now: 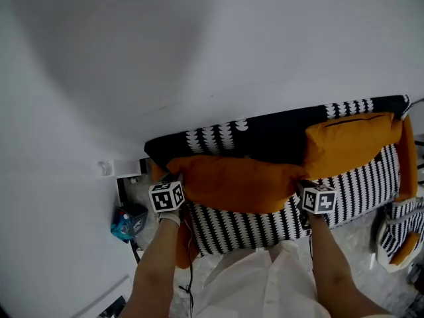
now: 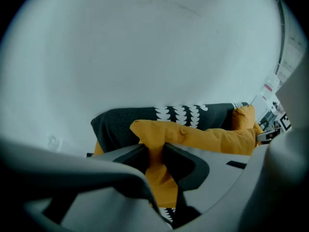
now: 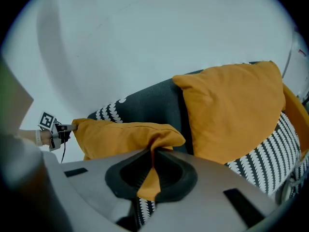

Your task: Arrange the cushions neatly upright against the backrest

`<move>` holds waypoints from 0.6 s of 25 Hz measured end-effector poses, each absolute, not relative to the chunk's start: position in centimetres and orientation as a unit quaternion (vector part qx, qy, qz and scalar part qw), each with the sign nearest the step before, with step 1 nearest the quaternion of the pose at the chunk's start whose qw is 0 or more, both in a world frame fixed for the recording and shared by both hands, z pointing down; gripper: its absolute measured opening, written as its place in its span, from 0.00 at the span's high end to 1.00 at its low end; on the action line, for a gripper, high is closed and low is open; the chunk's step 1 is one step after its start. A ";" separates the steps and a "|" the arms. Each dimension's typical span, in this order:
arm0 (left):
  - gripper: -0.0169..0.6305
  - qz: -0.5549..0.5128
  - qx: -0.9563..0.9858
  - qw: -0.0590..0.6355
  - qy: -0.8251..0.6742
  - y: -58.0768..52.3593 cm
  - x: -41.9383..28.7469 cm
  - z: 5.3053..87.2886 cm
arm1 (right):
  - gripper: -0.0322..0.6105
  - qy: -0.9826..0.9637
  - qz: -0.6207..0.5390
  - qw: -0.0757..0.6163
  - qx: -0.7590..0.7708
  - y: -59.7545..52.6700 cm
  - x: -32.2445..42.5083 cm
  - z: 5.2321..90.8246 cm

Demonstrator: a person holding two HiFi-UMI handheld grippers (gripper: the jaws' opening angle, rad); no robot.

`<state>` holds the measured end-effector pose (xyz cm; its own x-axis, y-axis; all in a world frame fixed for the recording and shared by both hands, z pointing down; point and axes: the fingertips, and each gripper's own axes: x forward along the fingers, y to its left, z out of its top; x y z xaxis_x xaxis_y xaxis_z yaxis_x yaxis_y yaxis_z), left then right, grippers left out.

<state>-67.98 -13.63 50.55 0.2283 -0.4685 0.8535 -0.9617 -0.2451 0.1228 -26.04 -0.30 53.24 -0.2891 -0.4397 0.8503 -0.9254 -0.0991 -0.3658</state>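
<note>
Pinching opposite corners of the cushion (image 1: 238, 181), left gripper (image 2: 155, 152) and right gripper (image 3: 152, 161) held it lengthwise along the backrest (image 1: 265, 136).

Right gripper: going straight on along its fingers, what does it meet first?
The lower orange cushion, whose corner the right gripper now pinches; behind that, probably the sofa's dark backrest.

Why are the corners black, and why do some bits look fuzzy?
Left gripper view: the wide lens squeezes everything into a circle, so the corners go black; the left gripper has a grey body that is fuzzy near the lens, while the held cushion is sharper. Right gripper view: same black corners; the upright cushion looks clear. Head view: a soft shadow darkens the wall, and the sofa looks bent.
</note>
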 end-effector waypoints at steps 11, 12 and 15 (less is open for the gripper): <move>0.79 0.317 0.668 0.390 -0.548 -12.0 -70.5 48.7 | 0.89 -0.672 0.434 0.267 0.537 -10.2 -25.4 50.4; 0.78 0.316 0.665 0.392 -0.552 -12.3 -70.5 48.9 | 0.89 -0.672 0.431 0.271 0.538 -11.1 -25.4 50.4; 0.76 0.318 0.656 0.395 -0.558 -13.5 -70.7 49.5 | 0.89 -0.668 0.422 0.292 0.539 -12.7 -25.6 51.0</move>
<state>-70.71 -13.51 49.54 0.1740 -0.4808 0.8594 -0.9845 -0.0641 0.1635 -25.57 -12.73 51.00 -0.2475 -0.4730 0.8456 -0.9667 0.0624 -0.2480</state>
